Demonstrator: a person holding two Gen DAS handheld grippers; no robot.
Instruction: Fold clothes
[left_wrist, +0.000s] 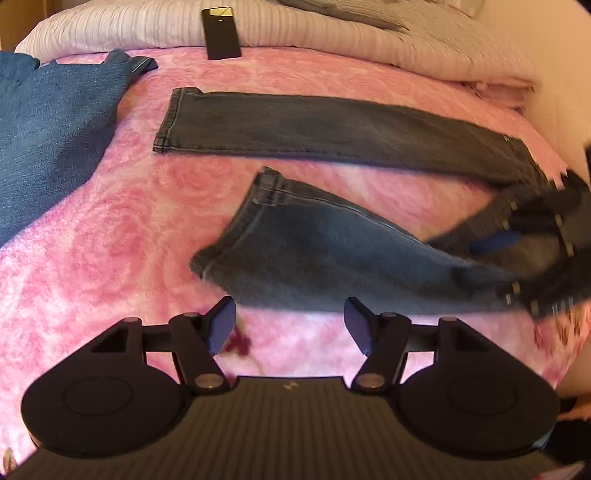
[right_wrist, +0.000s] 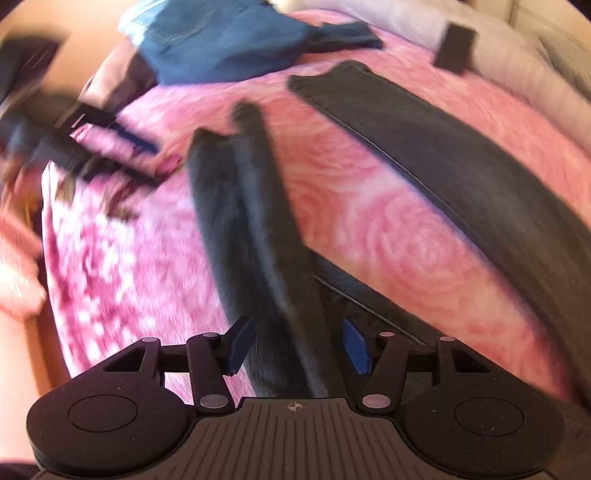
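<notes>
Left gripper (left_wrist: 290, 325) hovering wide open over pink floral blanket (left_wrist: 110, 258), gripping nothing.
Dark jeans (left_wrist: 332, 125) lying on blanket, far leg flat, near leg (left_wrist: 314, 258) lifting, blurred. Right gripper (right_wrist: 299, 345) sitting parted around bunched denim near crotch; clamping or not, cannot tell. Blue garment (left_wrist: 48, 122) lying apart at left, black box (left_wrist: 219, 33) leaning on pale bedding (left_wrist: 332, 33).
</notes>
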